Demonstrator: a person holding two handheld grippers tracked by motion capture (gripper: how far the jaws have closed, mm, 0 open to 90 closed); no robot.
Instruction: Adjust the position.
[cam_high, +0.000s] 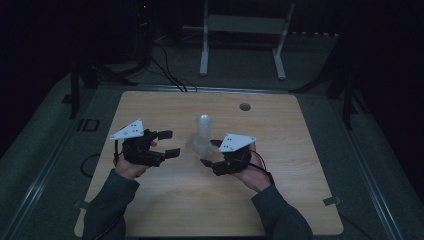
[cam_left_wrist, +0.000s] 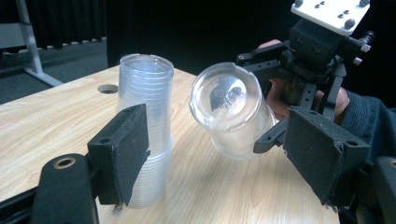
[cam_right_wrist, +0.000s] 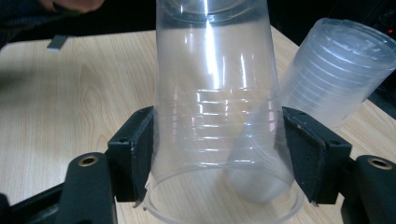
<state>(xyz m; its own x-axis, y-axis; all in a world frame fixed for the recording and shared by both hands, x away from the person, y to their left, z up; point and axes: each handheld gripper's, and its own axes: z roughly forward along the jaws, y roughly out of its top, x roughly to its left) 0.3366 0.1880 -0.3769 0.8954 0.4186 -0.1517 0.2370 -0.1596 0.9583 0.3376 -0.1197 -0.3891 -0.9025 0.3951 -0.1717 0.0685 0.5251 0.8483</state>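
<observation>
Right gripper (cam_right_wrist: 217, 158) clamped on a single clear cup (cam_right_wrist: 219, 116), one pad against each side of the wall near the rim, base tilted away from the hand. Cup held just above the bench (cam_high: 150, 200), near its middle. Left gripper (cam_left_wrist: 224, 154) has its jaws apart, nothing between the pads. Stack of clear cups (cam_left_wrist: 144, 116) stands inverted mid-bench, just beside the held cup, nearer the far edge.

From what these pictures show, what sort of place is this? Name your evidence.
Probably a darkened recording studio or lab: one wooden table ringed by black curtains, a white frame stand behind, cables on grey floor.
</observation>
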